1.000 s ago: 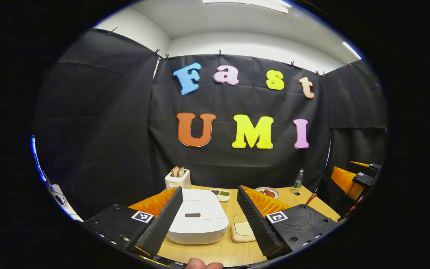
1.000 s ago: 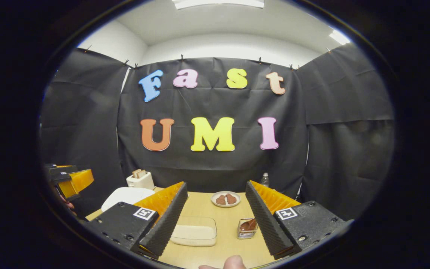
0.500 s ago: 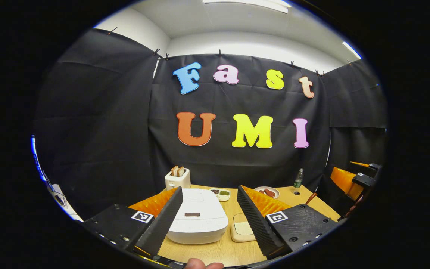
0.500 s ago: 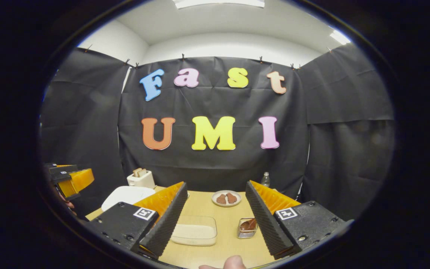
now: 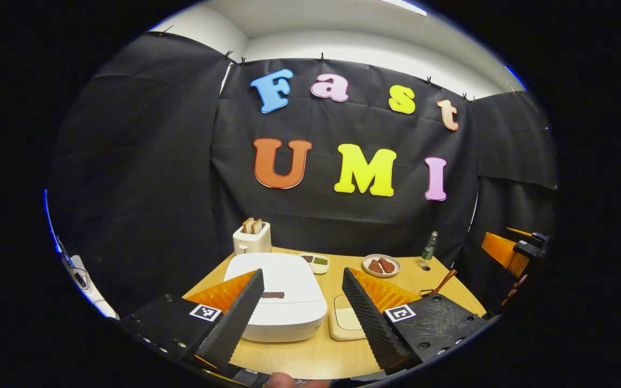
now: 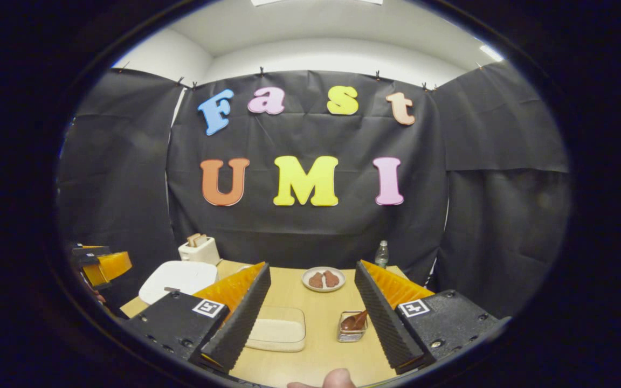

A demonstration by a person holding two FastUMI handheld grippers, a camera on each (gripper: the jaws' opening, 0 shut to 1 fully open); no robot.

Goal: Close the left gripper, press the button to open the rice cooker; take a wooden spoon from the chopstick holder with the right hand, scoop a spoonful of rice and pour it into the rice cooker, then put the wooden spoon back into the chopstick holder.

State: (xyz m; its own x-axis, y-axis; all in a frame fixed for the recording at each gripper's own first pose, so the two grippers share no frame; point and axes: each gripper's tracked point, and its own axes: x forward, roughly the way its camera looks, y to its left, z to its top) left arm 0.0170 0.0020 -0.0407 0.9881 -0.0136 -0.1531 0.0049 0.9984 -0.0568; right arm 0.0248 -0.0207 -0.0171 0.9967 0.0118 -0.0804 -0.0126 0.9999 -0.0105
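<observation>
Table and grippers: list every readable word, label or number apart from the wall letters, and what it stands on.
No text can be read.
Black-and-white square tags on left gripper and right gripper: patterns, no words.
Green label on clear plastic bottle: too small.
Dark strip on white rice cooker: blurred.

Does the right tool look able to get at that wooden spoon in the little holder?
Probably yes. The right tool is open, and the wooden spoon sits in the chopstick holder just ahead, with nothing between them.
</observation>
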